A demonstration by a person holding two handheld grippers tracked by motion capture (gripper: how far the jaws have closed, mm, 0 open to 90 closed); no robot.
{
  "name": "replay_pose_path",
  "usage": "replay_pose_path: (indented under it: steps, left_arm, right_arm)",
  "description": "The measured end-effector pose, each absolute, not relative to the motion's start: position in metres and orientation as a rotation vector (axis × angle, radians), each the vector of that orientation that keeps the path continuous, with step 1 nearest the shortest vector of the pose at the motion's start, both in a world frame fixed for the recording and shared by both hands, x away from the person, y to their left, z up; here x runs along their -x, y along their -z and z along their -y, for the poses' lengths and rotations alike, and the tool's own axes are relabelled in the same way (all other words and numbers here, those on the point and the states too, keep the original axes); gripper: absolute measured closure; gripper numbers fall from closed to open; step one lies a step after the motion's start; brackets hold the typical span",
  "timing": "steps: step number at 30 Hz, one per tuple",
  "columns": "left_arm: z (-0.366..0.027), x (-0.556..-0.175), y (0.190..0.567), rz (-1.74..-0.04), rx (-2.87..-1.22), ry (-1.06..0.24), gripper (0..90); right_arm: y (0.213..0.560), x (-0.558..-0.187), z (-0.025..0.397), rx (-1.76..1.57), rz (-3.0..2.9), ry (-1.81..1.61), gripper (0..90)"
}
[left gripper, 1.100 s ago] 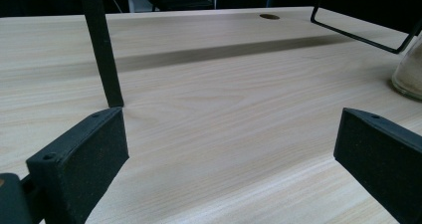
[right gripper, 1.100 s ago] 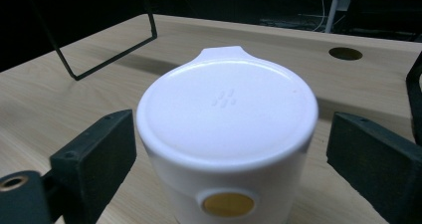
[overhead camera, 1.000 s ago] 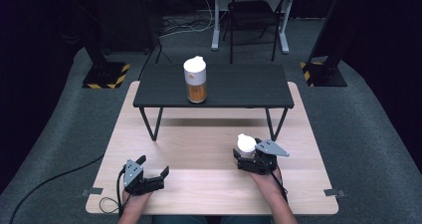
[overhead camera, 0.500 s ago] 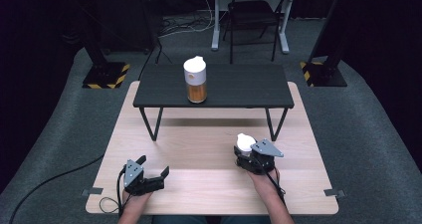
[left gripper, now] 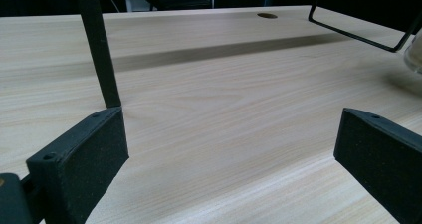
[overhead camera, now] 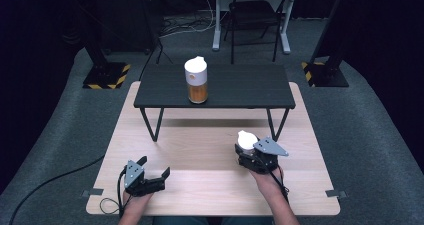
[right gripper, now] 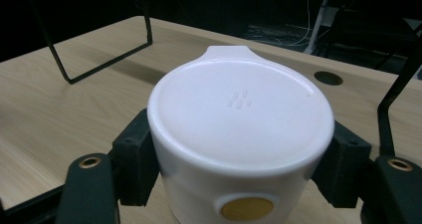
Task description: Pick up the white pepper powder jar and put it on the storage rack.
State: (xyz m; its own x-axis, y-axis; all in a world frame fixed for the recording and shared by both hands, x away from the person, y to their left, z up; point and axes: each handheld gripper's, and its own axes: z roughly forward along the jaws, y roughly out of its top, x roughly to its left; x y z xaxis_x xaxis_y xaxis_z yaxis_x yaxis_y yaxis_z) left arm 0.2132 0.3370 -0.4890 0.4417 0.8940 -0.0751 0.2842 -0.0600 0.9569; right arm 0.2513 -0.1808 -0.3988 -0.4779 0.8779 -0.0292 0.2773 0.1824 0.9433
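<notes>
Right gripper (right gripper: 239, 179) is clamping the white round-lidded plastic cup (right gripper: 241, 134) at frame centre; lifting it probably comes next, while the left gripper (left gripper: 229, 149) is sitting open.

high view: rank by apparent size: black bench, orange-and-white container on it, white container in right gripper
1. black bench
2. orange-and-white container
3. white container, partly hidden by the right gripper, so its true size is unsure

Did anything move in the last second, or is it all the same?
Almost the same. The right gripper turned a little, so its grey plate swung slightly toward the person, and it stayed shut on the white lidded cup. The left gripper rests open on the wooden table. The orange bottle still stands on the black shelf.
</notes>
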Motion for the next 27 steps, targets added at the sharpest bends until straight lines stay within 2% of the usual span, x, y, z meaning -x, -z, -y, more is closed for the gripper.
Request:
replay_pose_path:
  steps: [27]
  left_arm:
    - [-0.337,-0.214,0.489,-1.06,-1.597,-0.689,0.0]
  right_arm:
    - [0.345,-0.248,0.192,-0.996,-1.857,-1.35,30.3]
